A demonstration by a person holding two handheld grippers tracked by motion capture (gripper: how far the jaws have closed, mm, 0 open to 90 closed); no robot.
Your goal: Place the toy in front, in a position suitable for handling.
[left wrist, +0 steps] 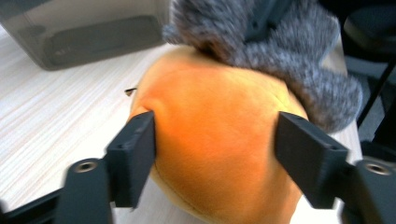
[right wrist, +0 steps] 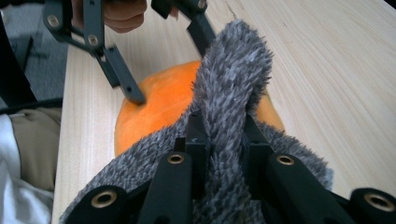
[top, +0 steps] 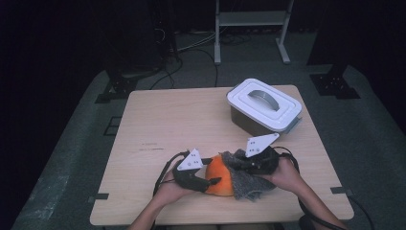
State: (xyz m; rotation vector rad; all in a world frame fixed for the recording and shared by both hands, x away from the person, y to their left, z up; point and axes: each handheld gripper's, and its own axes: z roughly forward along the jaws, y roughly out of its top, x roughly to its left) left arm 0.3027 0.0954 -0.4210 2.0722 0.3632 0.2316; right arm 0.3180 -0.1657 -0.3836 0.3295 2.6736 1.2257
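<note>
A soft orange plush ball (top: pixel 221 179) with a grey furry piece (top: pixel 246 179) attached lies near the table's front edge. My left gripper (top: pixel 210 182) comes in from the left, and in the left gripper view (left wrist: pixel 215 135) its jaws sit on both sides of the orange body (left wrist: pixel 210 154); the left pad dents it. My right gripper (top: pixel 249 165) reaches in from the right. In the right gripper view (right wrist: pixel 222 123) it is shut on a fold of the grey fur (right wrist: pixel 233 74), which stands up between the jaws. Beyond lie the orange body (right wrist: pixel 159 102) and the left gripper (right wrist: pixel 168 65).
A grey container with a white handled lid (top: pixel 263 108) stands at the back right of the wooden table (top: pixel 167 124); its side wall (left wrist: pixel 84 32) is behind the plush. Cables trail from both grippers over the front edge. A metal stand is on the floor beyond the table.
</note>
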